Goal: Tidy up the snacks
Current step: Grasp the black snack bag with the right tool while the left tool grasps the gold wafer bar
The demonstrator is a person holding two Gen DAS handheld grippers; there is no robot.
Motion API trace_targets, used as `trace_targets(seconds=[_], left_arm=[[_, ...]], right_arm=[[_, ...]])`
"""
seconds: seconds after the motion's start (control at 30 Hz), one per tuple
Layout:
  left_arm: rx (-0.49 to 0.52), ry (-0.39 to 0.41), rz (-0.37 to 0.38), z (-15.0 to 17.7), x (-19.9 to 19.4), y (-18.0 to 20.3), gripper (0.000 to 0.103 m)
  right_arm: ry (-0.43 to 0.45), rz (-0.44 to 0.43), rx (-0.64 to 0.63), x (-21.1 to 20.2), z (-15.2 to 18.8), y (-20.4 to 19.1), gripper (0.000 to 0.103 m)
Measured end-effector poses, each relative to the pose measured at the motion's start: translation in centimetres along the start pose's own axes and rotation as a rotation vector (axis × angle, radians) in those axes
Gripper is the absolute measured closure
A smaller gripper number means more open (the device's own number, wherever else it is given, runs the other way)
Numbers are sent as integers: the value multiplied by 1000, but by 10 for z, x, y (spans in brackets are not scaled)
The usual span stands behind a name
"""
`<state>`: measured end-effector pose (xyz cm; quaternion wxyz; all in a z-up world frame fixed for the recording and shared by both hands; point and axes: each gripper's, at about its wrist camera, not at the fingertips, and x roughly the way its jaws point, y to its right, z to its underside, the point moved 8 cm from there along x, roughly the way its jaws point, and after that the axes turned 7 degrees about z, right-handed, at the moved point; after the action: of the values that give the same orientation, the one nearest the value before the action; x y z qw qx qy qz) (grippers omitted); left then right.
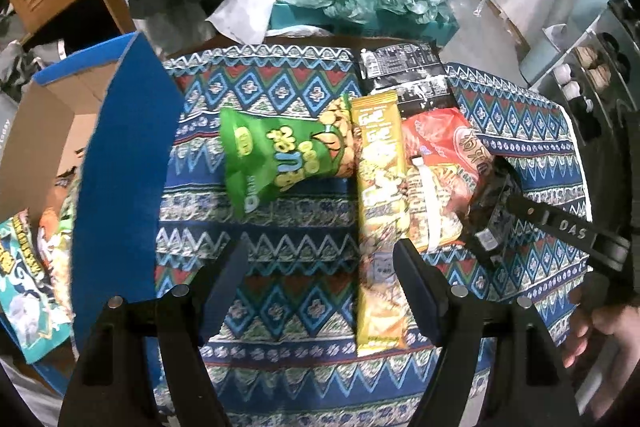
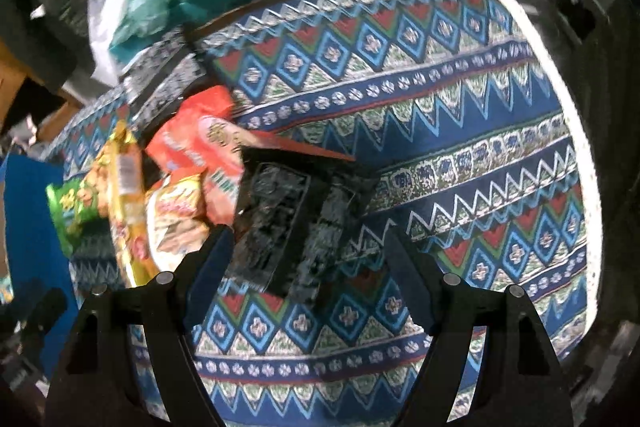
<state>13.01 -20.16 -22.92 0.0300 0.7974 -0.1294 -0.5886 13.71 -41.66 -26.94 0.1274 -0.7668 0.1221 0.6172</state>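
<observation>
Right gripper (image 2: 306, 251) jaws spread, black packet (image 2: 296, 211) lying just ahead between them, presumably lined up for a grasp. Left gripper (image 1: 320, 259) also spread and holding nothing, box (image 1: 120, 155) at its left, likely the snacks' destination.

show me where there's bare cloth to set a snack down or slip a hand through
Bare tablecloth lies right of the black packet, out to the table's white edge. A smaller patch lies between the blue box and the yellow packet, below the green bag. It is crowded where the yellow, red and black packets overlap.
</observation>
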Motion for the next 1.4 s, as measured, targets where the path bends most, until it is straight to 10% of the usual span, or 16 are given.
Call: trace_targets(seconds=[0.63, 1.0, 1.4], left_arm=[[-63, -100, 36, 2, 59, 19, 26], [-80, -110, 76, 7, 75, 23, 27], [-27, -135, 123, 21, 87, 30, 71]], right_arm=[[-15, -16, -80, 40, 2, -25, 34], [13, 151, -287, 32, 38, -16, 41], [38, 141, -235, 42, 37, -11, 41]])
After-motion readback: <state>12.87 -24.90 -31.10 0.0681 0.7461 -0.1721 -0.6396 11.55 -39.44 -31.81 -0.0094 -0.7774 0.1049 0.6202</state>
